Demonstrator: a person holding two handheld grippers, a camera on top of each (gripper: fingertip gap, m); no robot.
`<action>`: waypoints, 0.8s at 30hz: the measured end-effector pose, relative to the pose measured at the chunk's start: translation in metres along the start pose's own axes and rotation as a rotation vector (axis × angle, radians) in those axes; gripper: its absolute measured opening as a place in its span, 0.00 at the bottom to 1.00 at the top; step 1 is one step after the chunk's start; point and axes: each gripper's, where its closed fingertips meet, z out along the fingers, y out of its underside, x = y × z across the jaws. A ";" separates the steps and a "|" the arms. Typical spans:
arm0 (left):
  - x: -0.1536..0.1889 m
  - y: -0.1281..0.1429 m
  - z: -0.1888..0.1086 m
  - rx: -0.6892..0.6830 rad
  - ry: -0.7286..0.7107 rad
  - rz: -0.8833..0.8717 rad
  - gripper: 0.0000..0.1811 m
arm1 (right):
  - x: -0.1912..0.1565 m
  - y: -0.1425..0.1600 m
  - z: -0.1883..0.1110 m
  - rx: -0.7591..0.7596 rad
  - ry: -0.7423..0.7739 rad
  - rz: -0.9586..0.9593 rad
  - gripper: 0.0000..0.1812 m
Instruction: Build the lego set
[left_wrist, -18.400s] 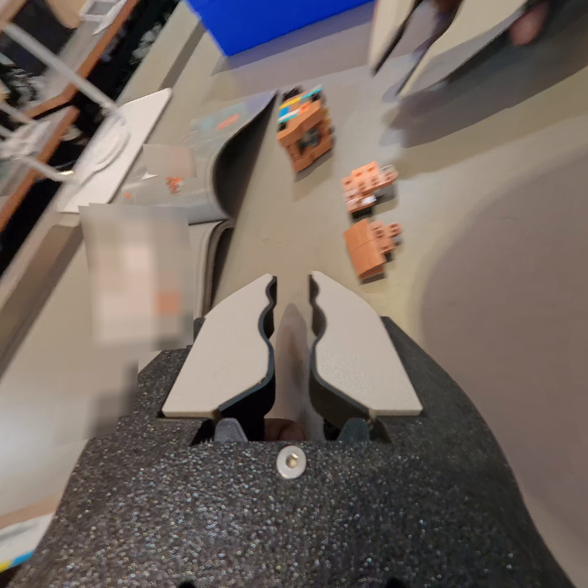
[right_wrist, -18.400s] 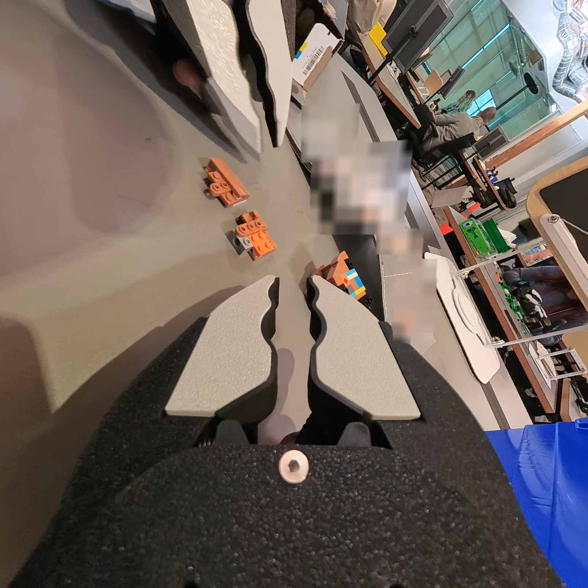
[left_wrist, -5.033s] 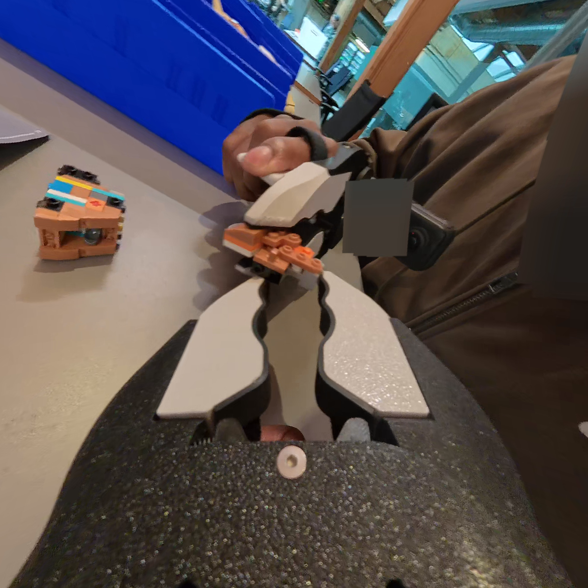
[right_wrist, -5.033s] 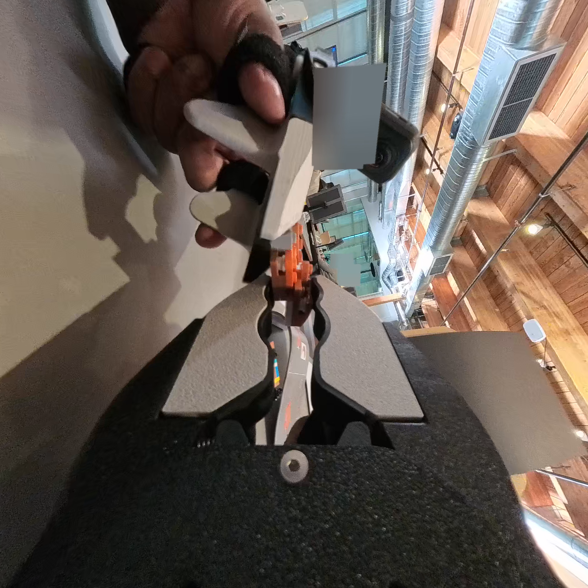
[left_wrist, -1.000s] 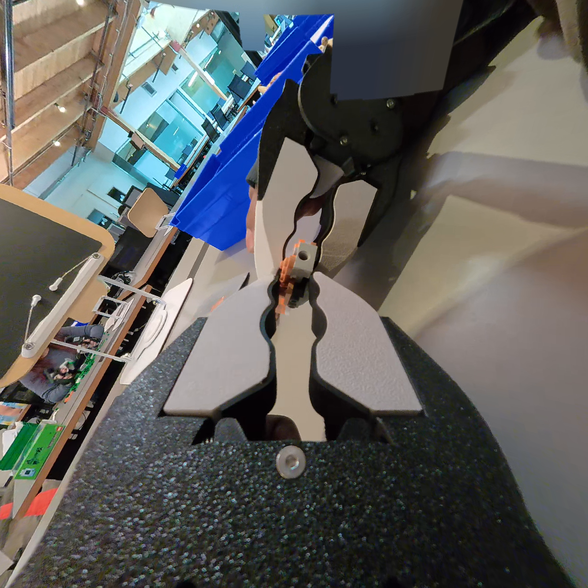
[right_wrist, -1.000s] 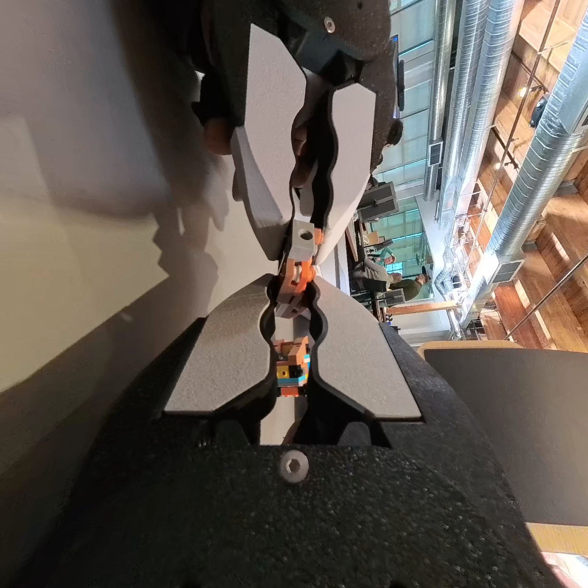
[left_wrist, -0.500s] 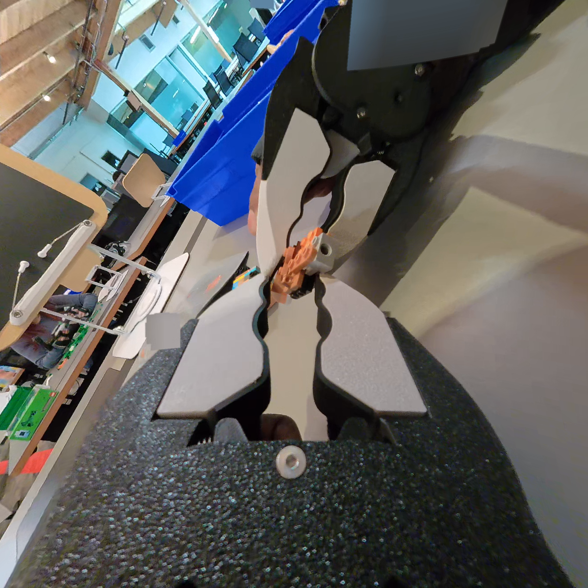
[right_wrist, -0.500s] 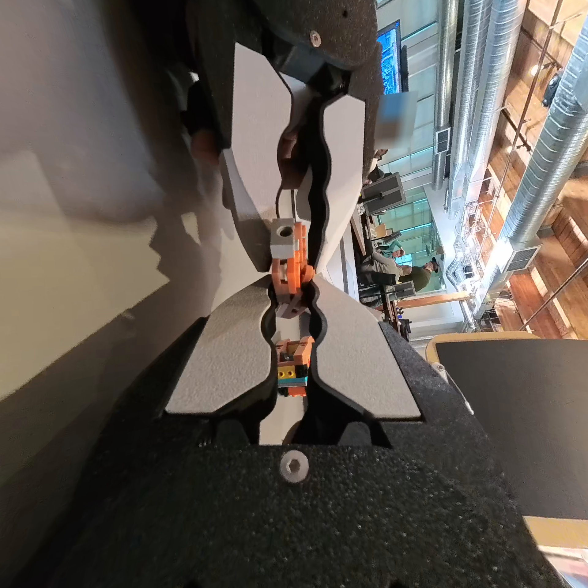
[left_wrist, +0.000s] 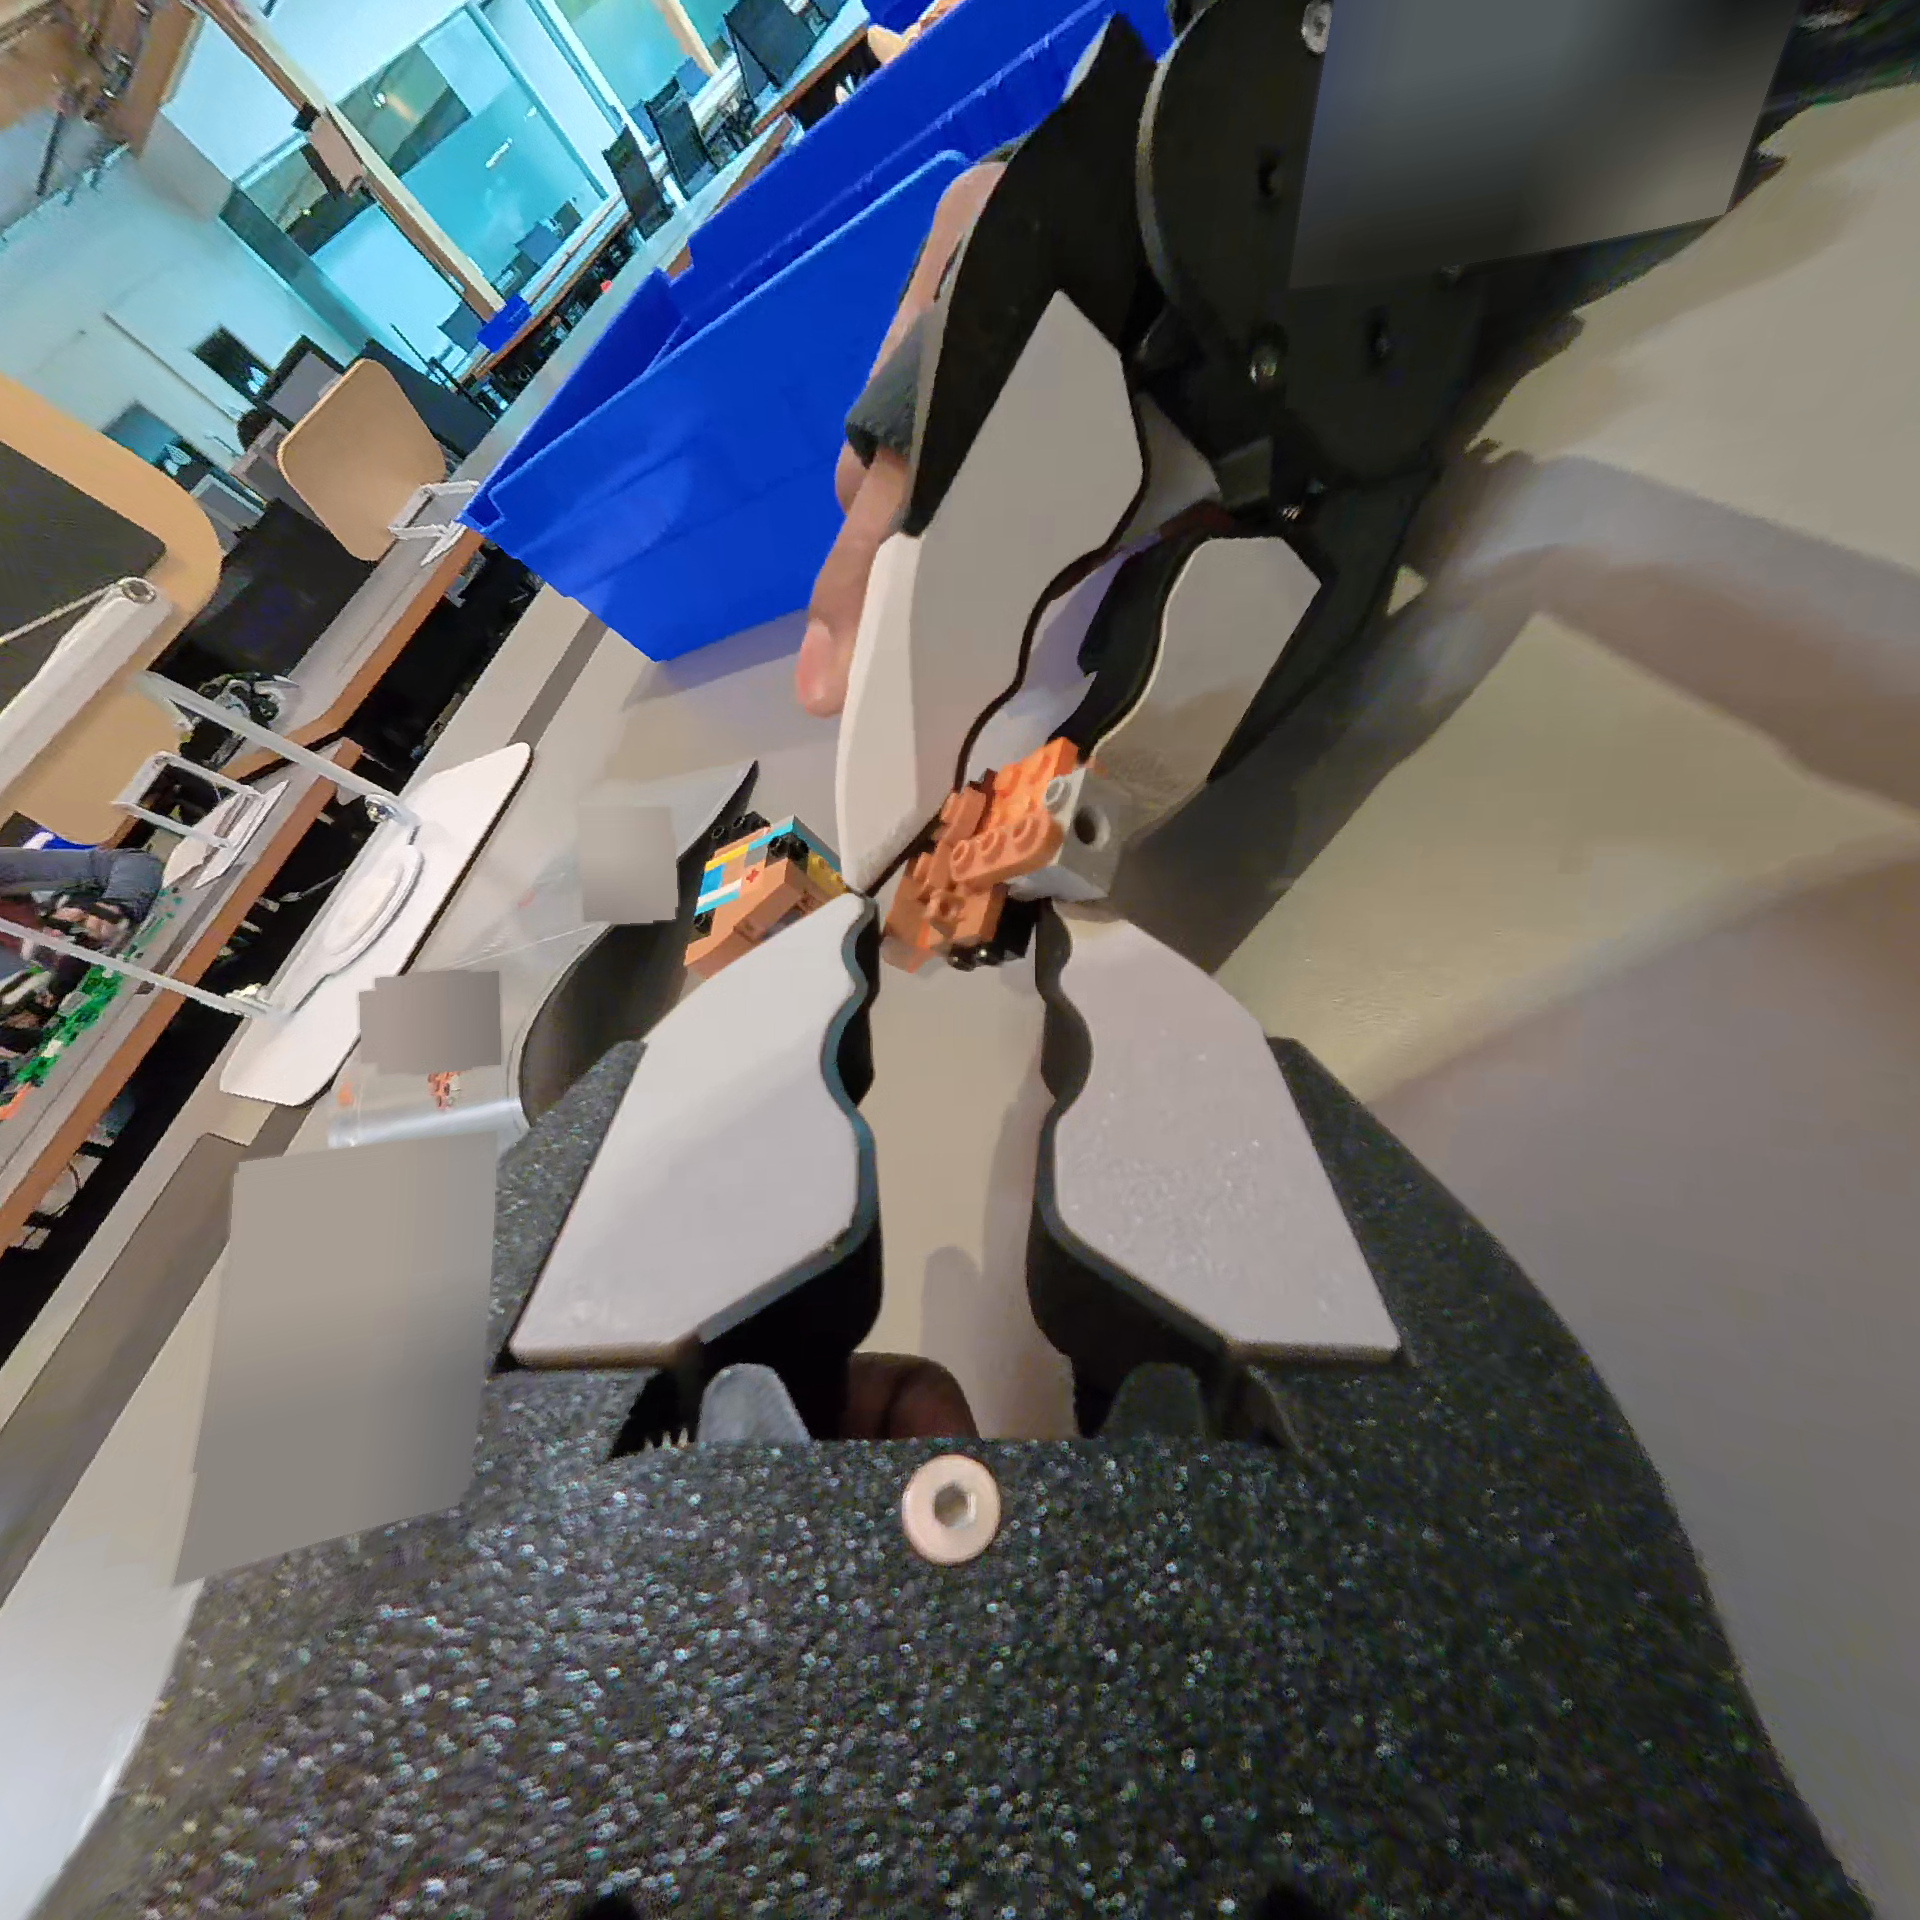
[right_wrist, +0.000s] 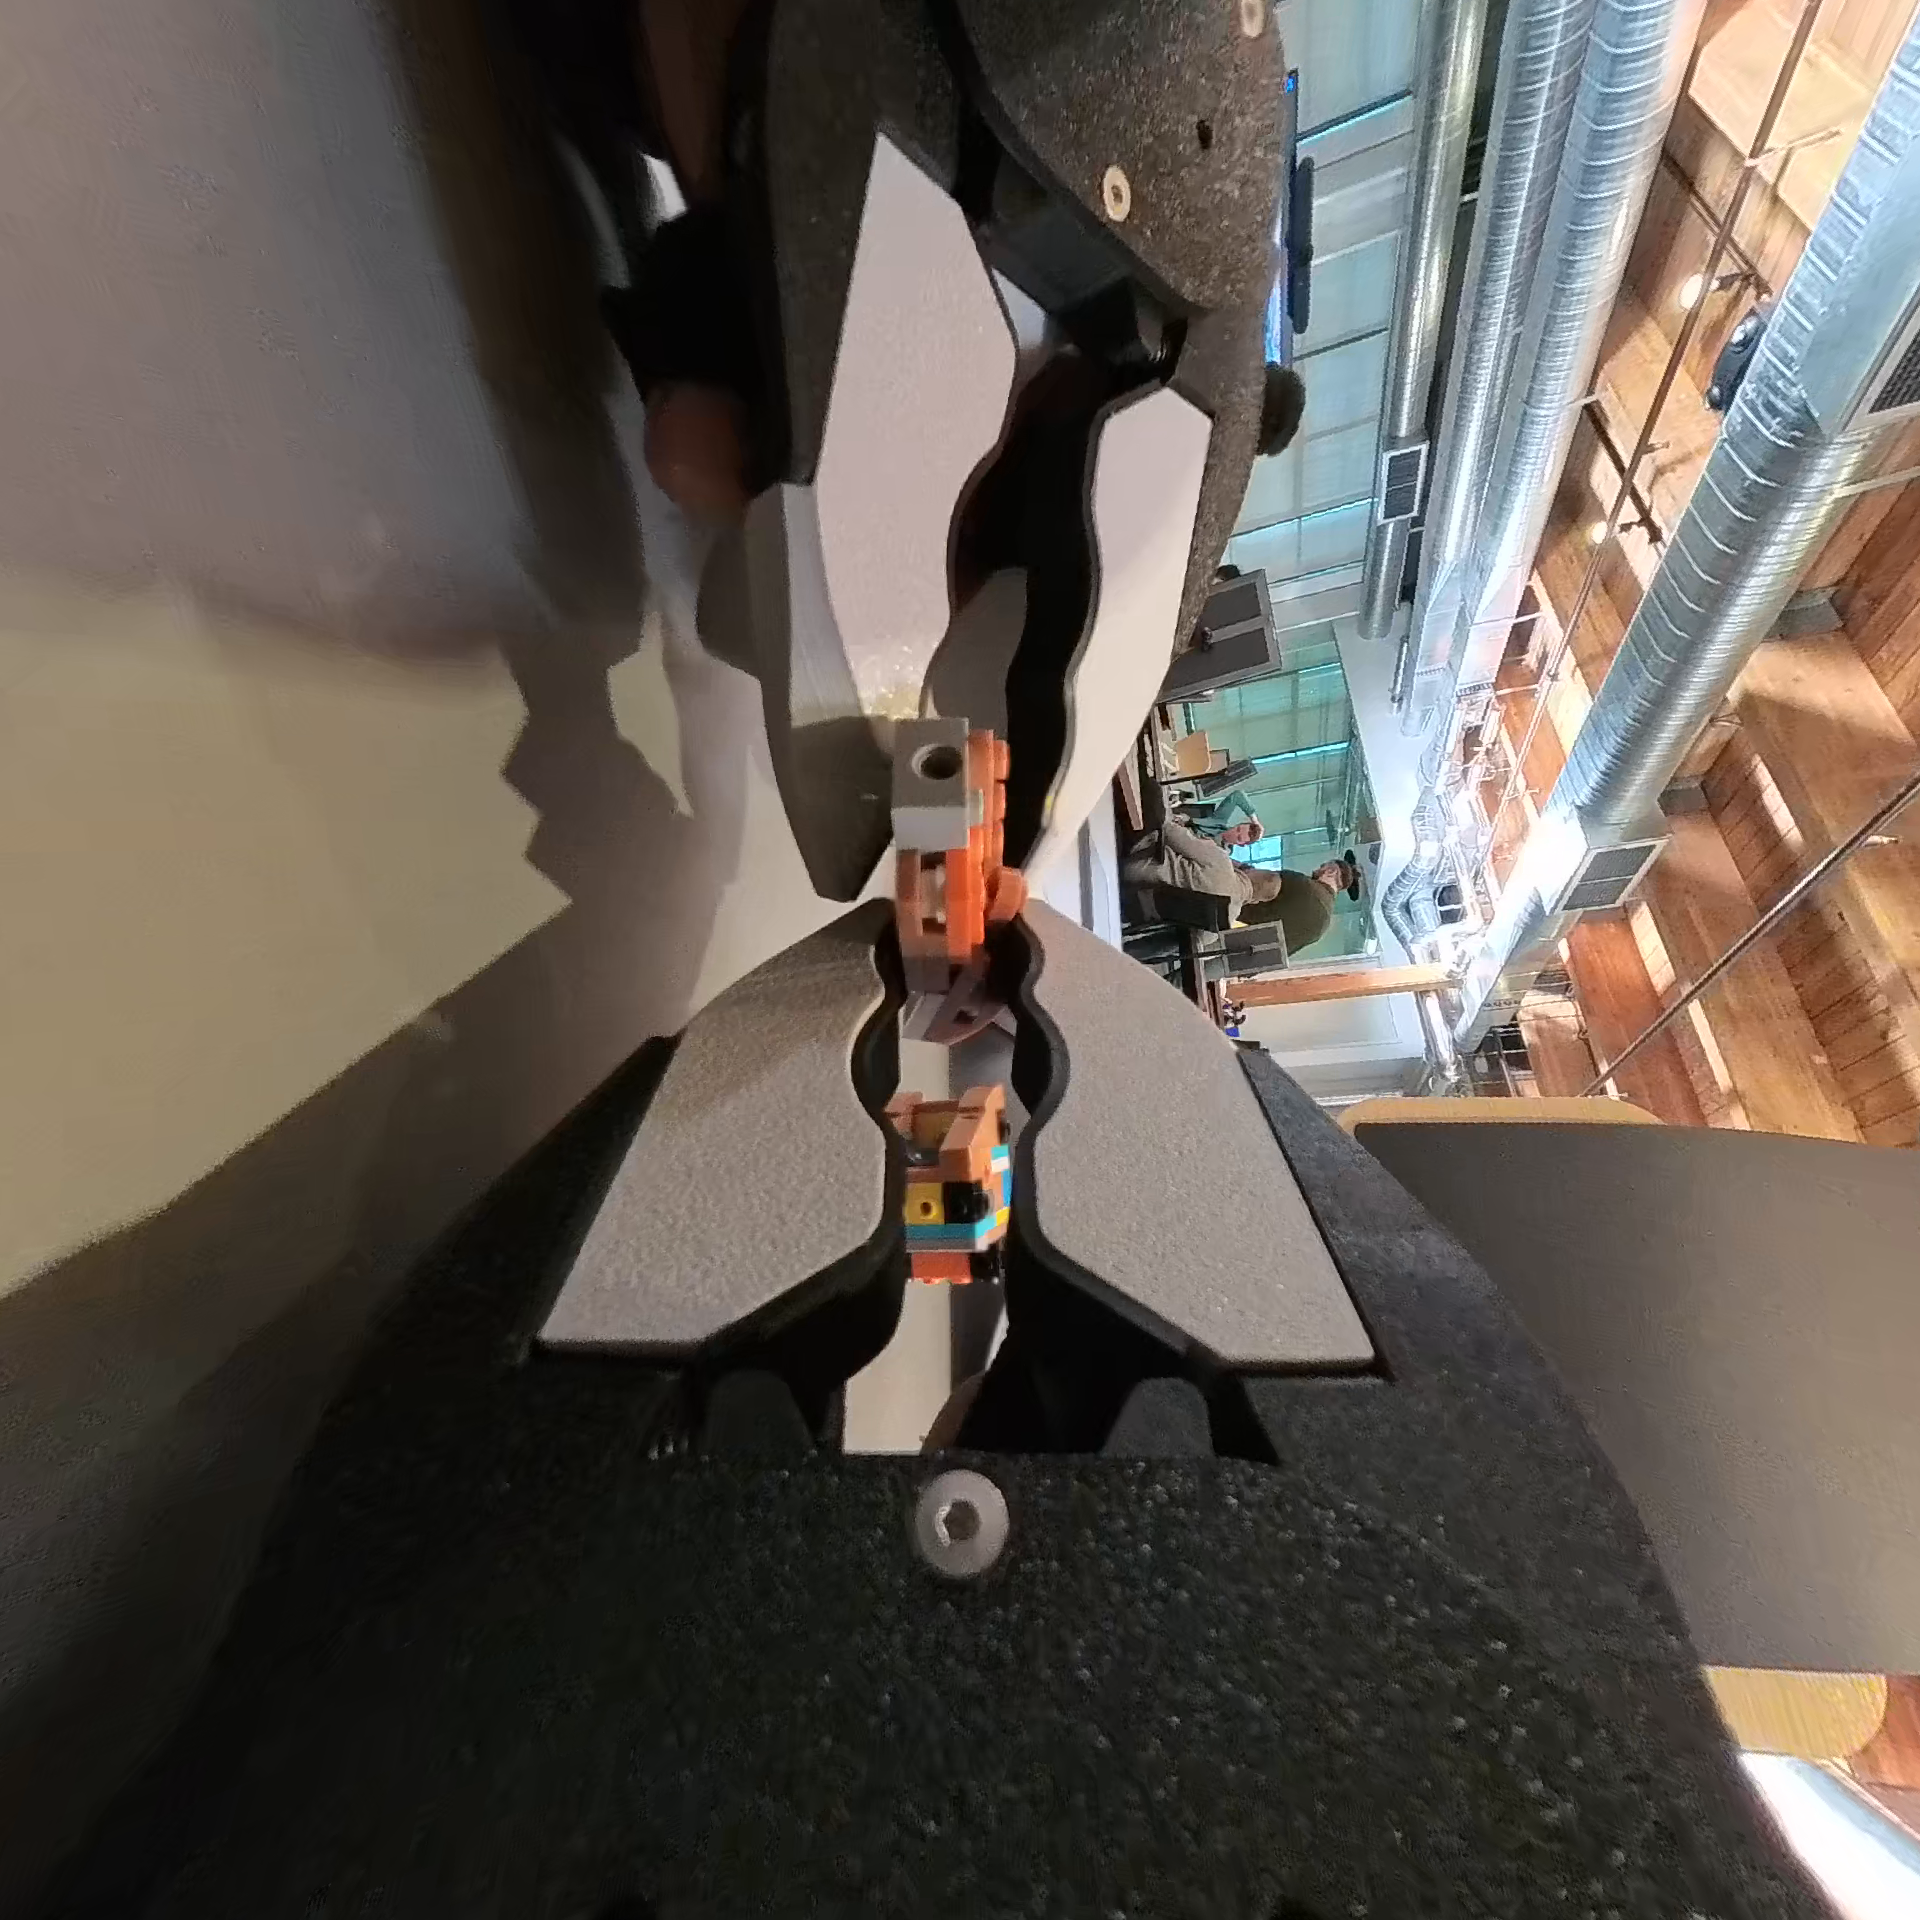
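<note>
A small lego assembly (left_wrist: 971, 868) of brown and orange plates with a grey holed brick hangs in the air above the table. My left gripper (left_wrist: 956, 920) and my right gripper (right_wrist: 956, 930) meet tip to tip, and both are shut on it. In the left wrist view the right gripper (left_wrist: 987, 842) comes in from above. In the right wrist view the assembly (right_wrist: 951, 862) shows its grey brick on top, with the left gripper (right_wrist: 951, 883) behind it. A larger built block (left_wrist: 758, 883) with blue and yellow stripes lies on the table and also shows between my right fingers (right_wrist: 951, 1195).
The grey table (left_wrist: 1558, 935) runs along the right. Blue bins (left_wrist: 727, 468) stand at its far edge. A white board (left_wrist: 384, 904) and a clear plastic sheet (left_wrist: 488, 935) lie left of the striped block. A hand (left_wrist: 852, 582) holds the right gripper. Only a small space, under 4 cm, lies between the two pairs of fingers. The larger built block (left_wrist: 758, 883) sits 7 cm or so from the ends of my left fingers. Seen from the right wrist view (right_wrist: 984, 1158) as well.
Both grippers have tilted and moved closer together on the assembly. Its studded face now turns toward the left camera. My left fingers stand slightly wider apart than a second ago.
</note>
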 end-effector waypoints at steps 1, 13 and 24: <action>0.000 0.001 0.000 -0.004 0.000 0.009 0.16 | -0.001 0.000 0.000 0.000 -0.003 -0.003 0.09; -0.005 0.001 -0.001 -0.002 -0.057 0.092 0.11 | 0.004 0.003 0.002 -0.023 0.039 0.012 0.15; -0.007 -0.004 -0.004 0.060 -0.042 0.019 0.10 | 0.009 0.000 0.001 -0.014 0.061 0.021 0.16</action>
